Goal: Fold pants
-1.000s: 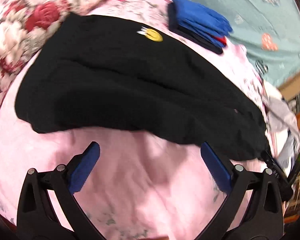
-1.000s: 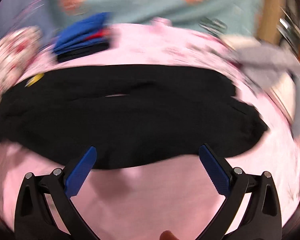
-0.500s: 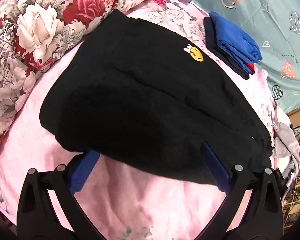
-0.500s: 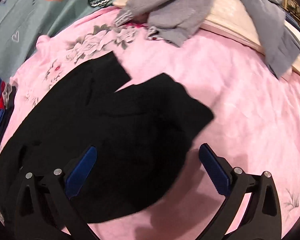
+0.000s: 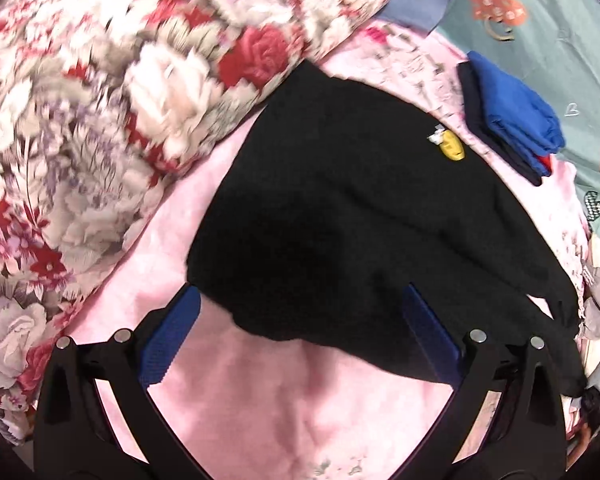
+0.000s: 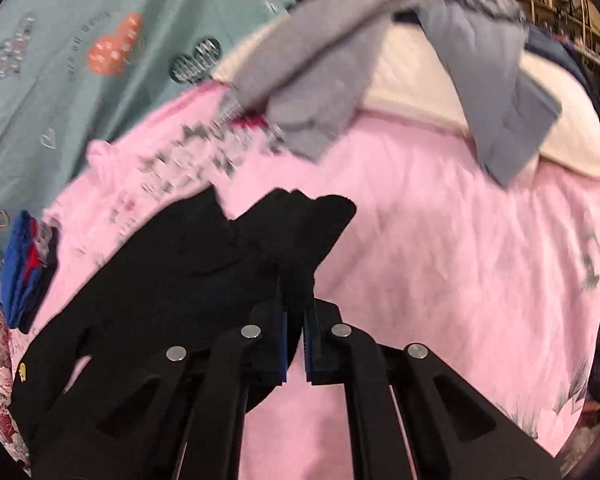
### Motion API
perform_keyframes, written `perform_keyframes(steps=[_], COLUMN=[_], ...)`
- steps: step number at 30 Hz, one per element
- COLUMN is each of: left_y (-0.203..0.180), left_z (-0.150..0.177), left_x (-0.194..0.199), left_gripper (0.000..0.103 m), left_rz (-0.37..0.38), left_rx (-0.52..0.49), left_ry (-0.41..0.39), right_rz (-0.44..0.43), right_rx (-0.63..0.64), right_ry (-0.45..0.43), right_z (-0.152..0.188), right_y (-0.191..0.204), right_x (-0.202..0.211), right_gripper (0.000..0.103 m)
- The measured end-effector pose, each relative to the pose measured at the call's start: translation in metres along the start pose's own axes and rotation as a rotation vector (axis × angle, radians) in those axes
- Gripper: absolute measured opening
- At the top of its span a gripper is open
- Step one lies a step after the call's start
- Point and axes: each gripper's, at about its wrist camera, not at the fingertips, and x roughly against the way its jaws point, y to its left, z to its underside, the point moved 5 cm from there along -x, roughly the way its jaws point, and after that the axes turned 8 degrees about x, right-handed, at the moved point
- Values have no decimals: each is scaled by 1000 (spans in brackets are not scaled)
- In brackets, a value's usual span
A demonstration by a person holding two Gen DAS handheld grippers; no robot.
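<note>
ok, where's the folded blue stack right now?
In the left wrist view the folded blue stack sits upper right on the pink bedspread, just beyond the black pants, near the teal sheet.

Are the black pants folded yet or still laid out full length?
Laid out: the pants stretch full length across the pink blanket, and the right gripper pinches one leg end.

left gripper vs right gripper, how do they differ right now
The left gripper stands wide open; the right gripper is shut on the black fabric pants. The left one sits at the waist end near the yellow smiley patch; the right one grips near the leg ends. Both have blue pads.
</note>
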Motion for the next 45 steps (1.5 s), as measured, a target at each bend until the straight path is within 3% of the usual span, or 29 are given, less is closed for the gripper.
perform_keyframes(steps=[1,2,3,4,5,6,9,11,14,15,16,17,18,21,24,26,29,31,32,34,37,40,43,44,45], left_y=[3,8,10,12,16,18,22,19,3,-4,-7,-15,-21,-32,-41,-45,-45,-44,-42,-43,-48,-43,-32,-28,-24], left_z=[1,1,3,4,6,8,12,14,10,9,9,8,9,7,3,0,-4,-8,-10,-12,-14,-22,-19,-15,-12], left_x=[-2,-4,-4,-3,-3,-4,-15,-24,-25,-24,-23,-21,-17,2,27,38,44,42,39,40,56,86,103,103,100], left_gripper=[101,101,101,101,101,101,101,101,93,71,34,23,21,18,18,18,18,18,18,18,17,17,18,18,23], left_rz=[-6,-9,-7,-6,-8,-11,35,60,92,76,68,74,72,65,92,118,151,162,170,182,187,159,151,136,113], left_rx=[9,25,32,40,51,66,168,222,192,164,145,101,58,6,-19,-23,-2,24,48,66,46,29,22,13,3], left_ry=[13,29,33,38,46,59,101,132,110,102,90,73,52,-41,-122,-141,-135,-127,-122,-125,-171,-260,-271,-255,-234], right_rz=[51,164,254,271,214,132,18,-9,-30,-36,-43,-54,-61,-88,-46,-25,-88,-84,-70,-119,-173,-130,-143,-134,-129], right_rx=[28,85,119,130,115,88,93,145,204,213,212,201,193,163,134,107,76,72,71,24,19,20,47,81,108], right_ry=[35,79,79,54,12,-31,-69,-71,-59,-47,-40,-29,-22,15,34,44,81,74,79,82,3,-108,-75,-33,6], right_z=[4,10,14,16,18,20,23,23,28,32,36,39,42,50,52,49,42,38,36,33,19,1,-6,-2,4], right_y=[-2,-2,-1,3,10,19,47,68,90,94,94,92,89,76,65,60,63,66,66,64,58,39,24,25,27], right_x=[-9,-19,-21,-18,-11,-2,12,12,15,16,16,16,16,11,0,-9,-29,-35,-39,-35,-2,49,69,65,58], right_gripper=[21,34,41,46,61,66,67,67,68,68,68,68,68,68,68,68,66,29,1,1,0,0,0,3,24])
